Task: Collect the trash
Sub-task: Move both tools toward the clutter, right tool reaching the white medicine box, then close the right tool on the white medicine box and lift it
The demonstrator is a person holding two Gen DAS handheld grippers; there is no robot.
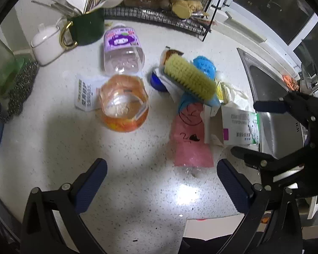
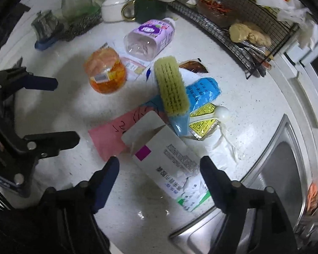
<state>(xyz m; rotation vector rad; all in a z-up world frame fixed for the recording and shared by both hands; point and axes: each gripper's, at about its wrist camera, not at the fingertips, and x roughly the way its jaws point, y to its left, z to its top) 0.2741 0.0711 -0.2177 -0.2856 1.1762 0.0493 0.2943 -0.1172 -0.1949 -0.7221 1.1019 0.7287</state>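
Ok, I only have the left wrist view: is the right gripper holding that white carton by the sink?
Observer: No. The right gripper is open and straddles the white carton; a gap shows beside one pad.
Operator: Anything lying on the carton?
Observer: No, its top is bare; its open flap lies over the pink packet.
Operator: What's the white blob beyond the brush?
Observer: A white plastic scoop, lying on yellow sachets.
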